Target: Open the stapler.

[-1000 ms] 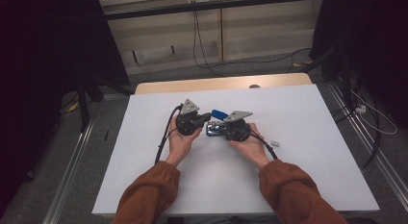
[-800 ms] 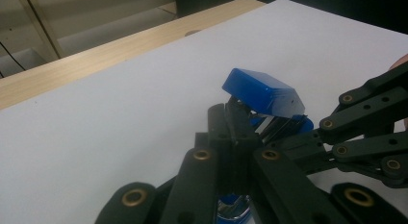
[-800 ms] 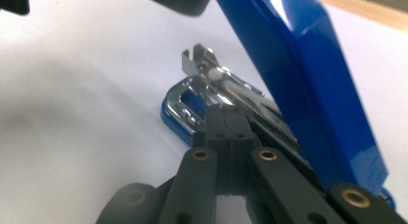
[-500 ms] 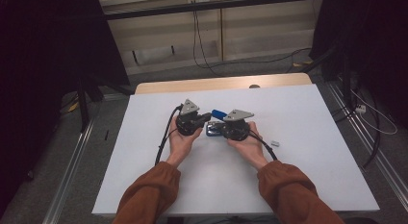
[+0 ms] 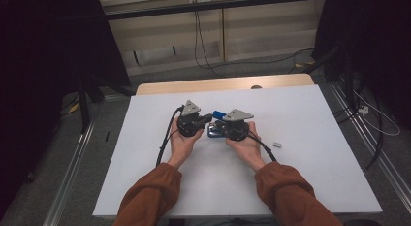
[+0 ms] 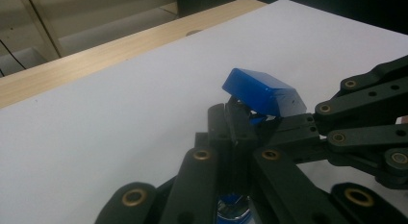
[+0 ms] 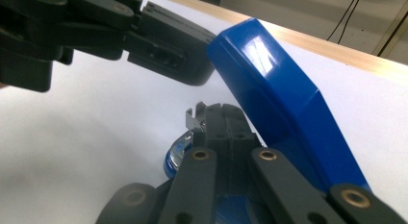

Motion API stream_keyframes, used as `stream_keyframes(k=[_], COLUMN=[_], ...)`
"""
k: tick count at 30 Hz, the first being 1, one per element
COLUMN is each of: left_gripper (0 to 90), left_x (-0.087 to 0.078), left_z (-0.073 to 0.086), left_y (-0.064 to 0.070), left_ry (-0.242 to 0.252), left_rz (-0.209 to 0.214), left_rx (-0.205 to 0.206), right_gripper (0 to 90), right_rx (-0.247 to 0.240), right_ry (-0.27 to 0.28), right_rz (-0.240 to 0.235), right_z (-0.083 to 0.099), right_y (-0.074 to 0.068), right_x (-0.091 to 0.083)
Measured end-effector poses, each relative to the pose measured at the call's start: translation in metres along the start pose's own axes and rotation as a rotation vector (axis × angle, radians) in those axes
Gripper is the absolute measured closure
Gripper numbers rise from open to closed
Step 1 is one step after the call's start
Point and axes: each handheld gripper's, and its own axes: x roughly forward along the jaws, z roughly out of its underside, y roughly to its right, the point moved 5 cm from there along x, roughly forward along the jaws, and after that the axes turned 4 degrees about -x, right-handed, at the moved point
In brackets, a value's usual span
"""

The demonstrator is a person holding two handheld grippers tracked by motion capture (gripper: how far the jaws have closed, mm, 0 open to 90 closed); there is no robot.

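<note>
While blue stapler (image 5: 216, 123) is held open at middle of white table (image 5: 310, 153), its raised lid (image 7: 279, 104) is met by left gripper (image 5: 208, 120), jaws closed beside lid's tip; right gripper (image 7: 223, 119) is clamped on stapler's metal magazine (image 7: 194, 119), base seen below; small grey piece (image 5: 277, 145) is lying well apart at right

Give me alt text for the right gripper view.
A blue stapler lies opened on the white table, its glossy top arm tilted up. The right gripper, jaws together, reaches its metal staple channel, while the left gripper touches the raised arm's tip.
</note>
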Motion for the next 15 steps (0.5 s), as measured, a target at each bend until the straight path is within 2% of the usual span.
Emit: stream_keyframes(k=[2,9,15], left_gripper=[90.0,90.0,90.0], left_x=[0.0005,-0.0001,0.0056], left_z=[0.0011,0.0003,0.0099], left_y=[-0.0012,-0.0013,-0.0036], left_ry=[-0.005,-0.002,-0.048], left_rz=[-0.001,0.007,-0.004], left_rx=[-0.001,-0.003,0.004], right_gripper=[90.0,90.0,90.0], right_rx=[-0.019,-0.031,-0.031], right_ry=[-0.001,0.007,0.005], right_rz=[0.005,0.027,0.029], right_z=[0.0002,-0.0009,-0.0014], right_y=[-0.0014,-0.0003,0.0003], right_x=[0.001,0.0014,0.0001])
